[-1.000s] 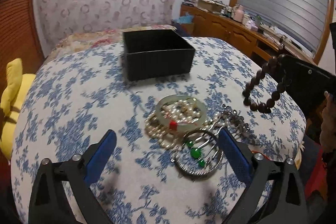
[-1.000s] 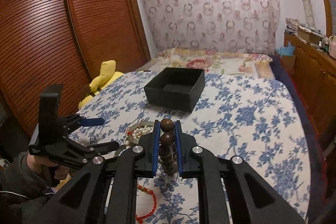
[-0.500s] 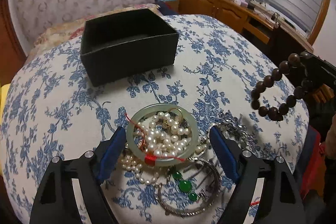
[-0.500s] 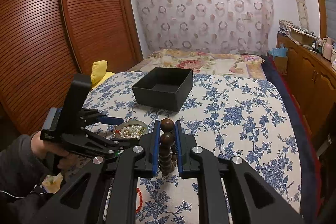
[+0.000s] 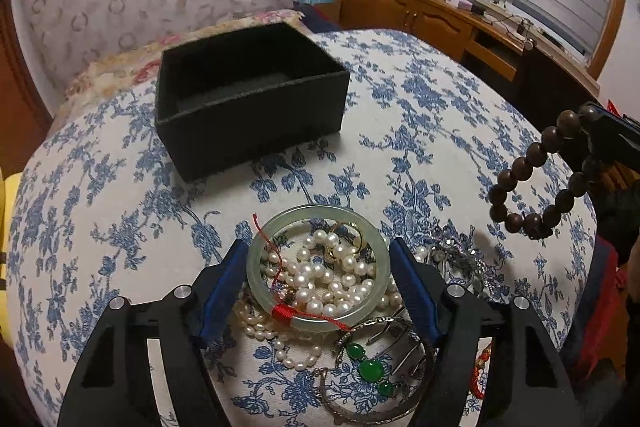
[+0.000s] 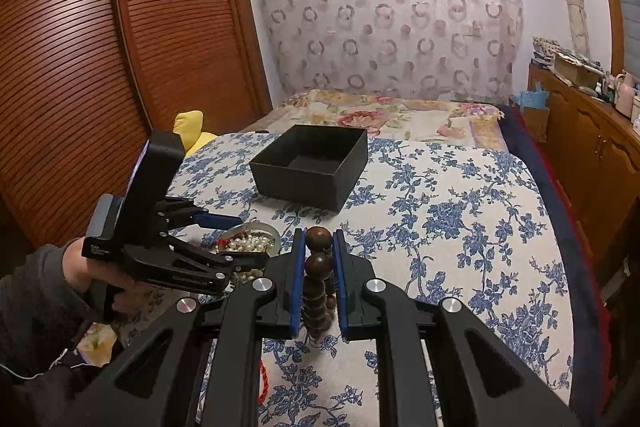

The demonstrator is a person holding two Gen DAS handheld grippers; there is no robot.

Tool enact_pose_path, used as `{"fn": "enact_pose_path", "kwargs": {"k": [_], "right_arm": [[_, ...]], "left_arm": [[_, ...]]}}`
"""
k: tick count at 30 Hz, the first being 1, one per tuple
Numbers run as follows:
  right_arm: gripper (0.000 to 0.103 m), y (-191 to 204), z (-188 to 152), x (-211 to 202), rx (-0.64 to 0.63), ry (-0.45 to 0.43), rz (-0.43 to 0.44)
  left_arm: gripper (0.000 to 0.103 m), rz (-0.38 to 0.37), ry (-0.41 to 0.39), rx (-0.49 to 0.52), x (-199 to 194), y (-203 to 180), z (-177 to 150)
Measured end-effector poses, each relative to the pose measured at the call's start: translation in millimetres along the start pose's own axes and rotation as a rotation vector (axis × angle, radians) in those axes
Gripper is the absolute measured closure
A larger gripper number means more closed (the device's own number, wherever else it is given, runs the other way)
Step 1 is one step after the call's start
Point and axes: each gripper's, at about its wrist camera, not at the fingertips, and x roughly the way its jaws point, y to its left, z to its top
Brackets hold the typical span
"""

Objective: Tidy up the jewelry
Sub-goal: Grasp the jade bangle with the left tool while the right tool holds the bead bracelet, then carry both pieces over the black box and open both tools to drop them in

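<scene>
A pale green jade bangle (image 5: 316, 215) lies on a pile of pearls (image 5: 336, 275) on the blue-flowered bedspread (image 5: 420, 131). My left gripper (image 5: 318, 247) straddles the bangle, and its jaws are closing with the bangle between the blue pads, close to its sides. From the right wrist view the left gripper (image 6: 250, 239) points down at the pile. My right gripper (image 6: 318, 237) is shut on a dark wooden bead bracelet (image 6: 318, 267), which hangs above the bed at the right (image 5: 535, 155). An open black box (image 5: 248, 131) stands beyond the pile, empty inside.
A silver bracelet with green stones (image 5: 370, 369) and a tangled silver chain (image 5: 460, 263) lie beside the bangle. A red bead string (image 6: 262, 383) lies near the bed's front edge. A yellow plush toy (image 6: 192, 125), a wooden wardrobe (image 6: 100, 67) and a sideboard (image 5: 440, 15) surround the bed.
My left gripper has moved forward over the jewelry pile and its jaws have narrowed around the jade bangle. The right gripper has stayed still with the bead bracelet.
</scene>
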Motion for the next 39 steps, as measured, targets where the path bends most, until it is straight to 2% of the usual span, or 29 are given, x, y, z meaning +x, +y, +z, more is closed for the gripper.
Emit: {"fn": "enact_pose_path", "kwargs": {"k": [7, 14, 25, 30, 33, 39], "right_arm": [[0.088, 3.0, 18.2, -0.8, -0.029, -0.018, 0.002], [0.088, 9.4, 48.7, 1.7, -0.083, -0.056, 0.001], [0.088, 5.3, 92.4, 35.5, -0.111, -0.082, -0.023], [0.088, 5.2, 112.4, 47.9, -0.126, -0.103, -0.03], [0.088, 3.5, 122.0, 58.7, -0.13, -0.097, -0.045], [0.088, 1.6, 135.3, 82.8, -0.135, -0.078, -0.065]], "left_arm": [[0.034, 0.005, -0.094, -0.021, -24.5, 6.3, 11.1], [0.034, 0.025, -0.183, -0.04, -47.3, 17.9, 36.7], [0.034, 0.047, -0.257, -0.078, -48.7, 50.1, 77.2], [0.034, 0.052, -0.255, -0.09, -34.5, 60.1, 92.7], [0.034, 0.03, -0.237, -0.093, -21.0, 64.0, 98.9], [0.034, 0.046, -0.191, -0.082, 5.3, 63.1, 102.6]]}}
